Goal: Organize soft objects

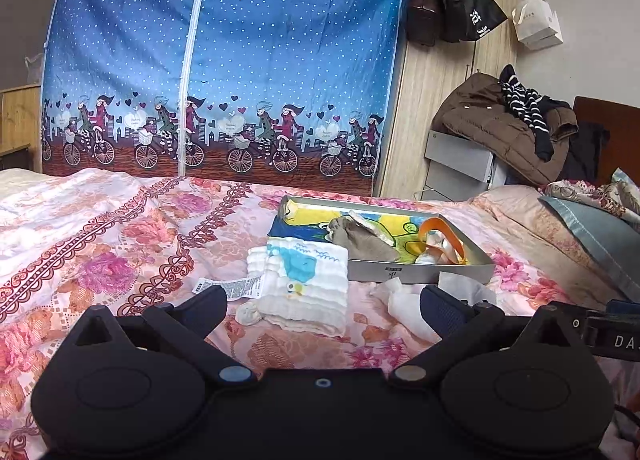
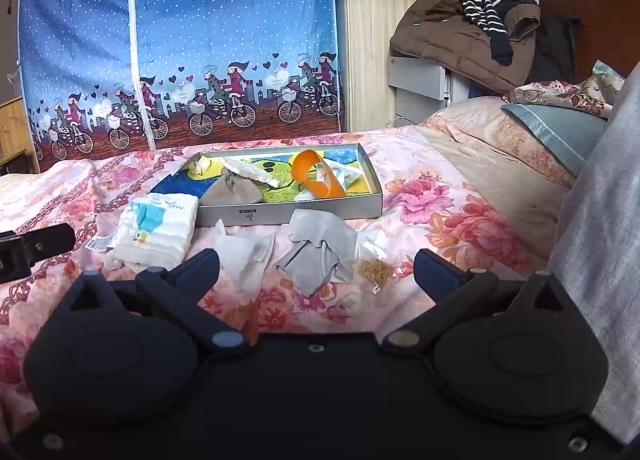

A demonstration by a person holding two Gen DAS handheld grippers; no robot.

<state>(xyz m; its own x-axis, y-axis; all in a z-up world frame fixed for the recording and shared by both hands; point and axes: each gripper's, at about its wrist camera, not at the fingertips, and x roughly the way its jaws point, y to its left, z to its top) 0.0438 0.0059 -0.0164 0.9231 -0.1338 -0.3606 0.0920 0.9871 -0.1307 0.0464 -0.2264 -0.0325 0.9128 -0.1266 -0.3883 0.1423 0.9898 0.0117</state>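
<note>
A grey shallow box [image 1: 420, 272] [image 2: 288, 215] lies on the floral bedspread, holding a yellow-green cloth, a tan pouch [image 1: 362, 242] [image 2: 232, 191] and an orange ribbon [image 1: 442, 232] [image 2: 316, 171]. A folded white gauze cloth with a blue whale [image 1: 304, 284] [image 2: 156, 230] lies just left of the box. A grey crumpled cloth [image 2: 316, 248] and a white cloth [image 2: 240, 256] [image 1: 404, 306] lie in front of the box. My left gripper [image 1: 324, 304] is open and empty, close before the gauze cloth. My right gripper [image 2: 316, 268] is open and empty, close before the grey cloth.
A blue fabric wardrobe [image 1: 224, 59] stands behind the bed. A wooden cabinet with hanging bags [image 1: 452, 7] is beside it. A brown jacket pile [image 1: 504, 127] sits on a stand at right. Pillows [image 2: 520, 135] lie at far right. A small gold chain heap [image 2: 374, 270] lies near the grey cloth.
</note>
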